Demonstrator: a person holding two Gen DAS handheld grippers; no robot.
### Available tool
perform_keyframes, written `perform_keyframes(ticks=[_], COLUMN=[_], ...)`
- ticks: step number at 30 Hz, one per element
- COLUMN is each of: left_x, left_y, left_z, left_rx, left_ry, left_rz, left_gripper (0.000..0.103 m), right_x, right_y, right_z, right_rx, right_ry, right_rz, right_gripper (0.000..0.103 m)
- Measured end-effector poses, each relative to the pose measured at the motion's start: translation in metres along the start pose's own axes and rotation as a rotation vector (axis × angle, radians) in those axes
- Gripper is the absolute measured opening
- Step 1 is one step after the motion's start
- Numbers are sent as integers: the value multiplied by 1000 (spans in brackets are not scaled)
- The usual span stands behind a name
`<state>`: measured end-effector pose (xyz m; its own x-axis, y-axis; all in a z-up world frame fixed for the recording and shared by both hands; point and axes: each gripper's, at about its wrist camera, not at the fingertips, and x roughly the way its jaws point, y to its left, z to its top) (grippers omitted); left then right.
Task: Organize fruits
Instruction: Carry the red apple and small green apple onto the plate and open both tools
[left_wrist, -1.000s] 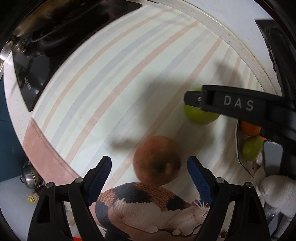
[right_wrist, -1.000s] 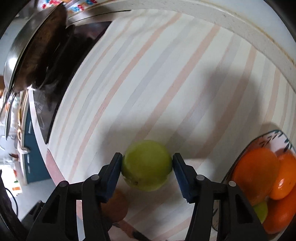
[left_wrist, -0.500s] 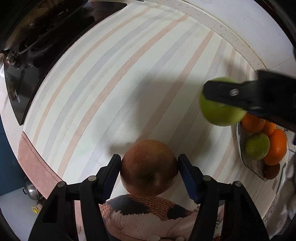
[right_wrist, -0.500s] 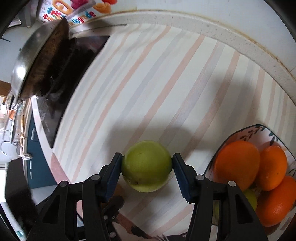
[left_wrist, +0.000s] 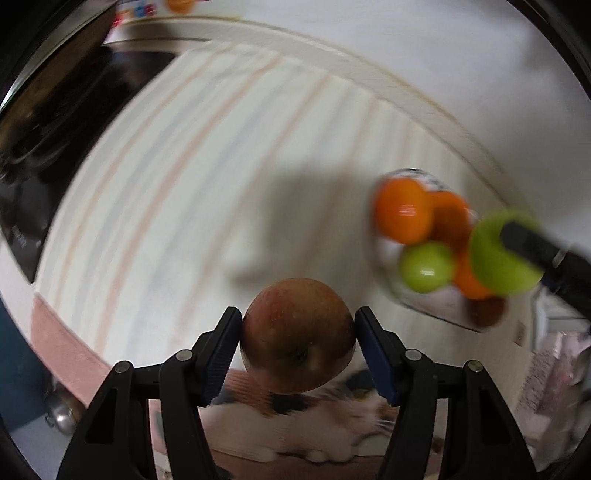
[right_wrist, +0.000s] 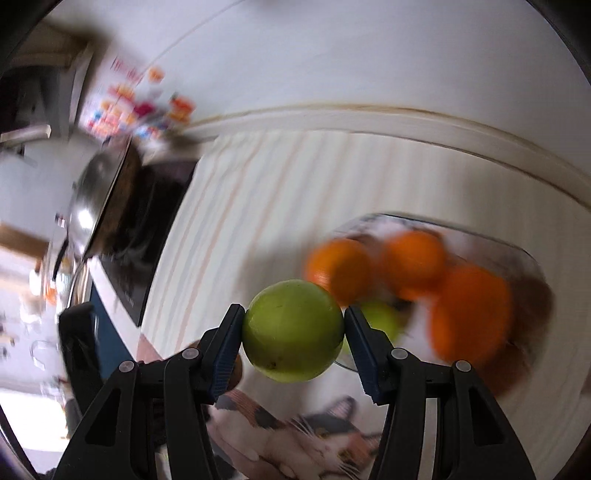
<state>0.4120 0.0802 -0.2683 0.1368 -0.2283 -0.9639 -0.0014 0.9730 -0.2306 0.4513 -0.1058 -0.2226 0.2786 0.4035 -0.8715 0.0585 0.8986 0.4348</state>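
Together, the left gripper (left_wrist: 298, 334) has its jaws clenched on a red apple (left_wrist: 297, 334) above the striped worktop (left_wrist: 207, 206), while the right gripper (right_wrist: 293, 332) grasps a green apple (right_wrist: 293, 330) just beside the bowl (right_wrist: 517, 251) of oranges (right_wrist: 471, 310).

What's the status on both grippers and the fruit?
Left gripper shut on red apple. Right gripper shut on green apple, near the bowl of oranges. Nothing between fruit and bowl.
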Motion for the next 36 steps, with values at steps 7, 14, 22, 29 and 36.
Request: perform_keyframes(ticks=[7,14,22,29,36], left_x=[4,20,24,23,29], left_y=[-56,-72,-116,-139,-151], left_z=[28,43,38,46,79], left_rx=[111,161,180,209,263], left_ry=[40,69,107,99,81], left_rz=[-95,-42,-128,-133,-56], left_gripper=[61,61,61,61,61], right_x=[-4,24,20,8,9], right_y=[-80,-88,-85,-86,-87], right_z=[-43,-59,-72,-75,-75], right_rx=[168,148,102,121,146], right_ry=[-20,-47,-113,-144,-140], right_rz=[-64,-127,-163,-151,-140], right_gripper=[58,58,58,58,58])
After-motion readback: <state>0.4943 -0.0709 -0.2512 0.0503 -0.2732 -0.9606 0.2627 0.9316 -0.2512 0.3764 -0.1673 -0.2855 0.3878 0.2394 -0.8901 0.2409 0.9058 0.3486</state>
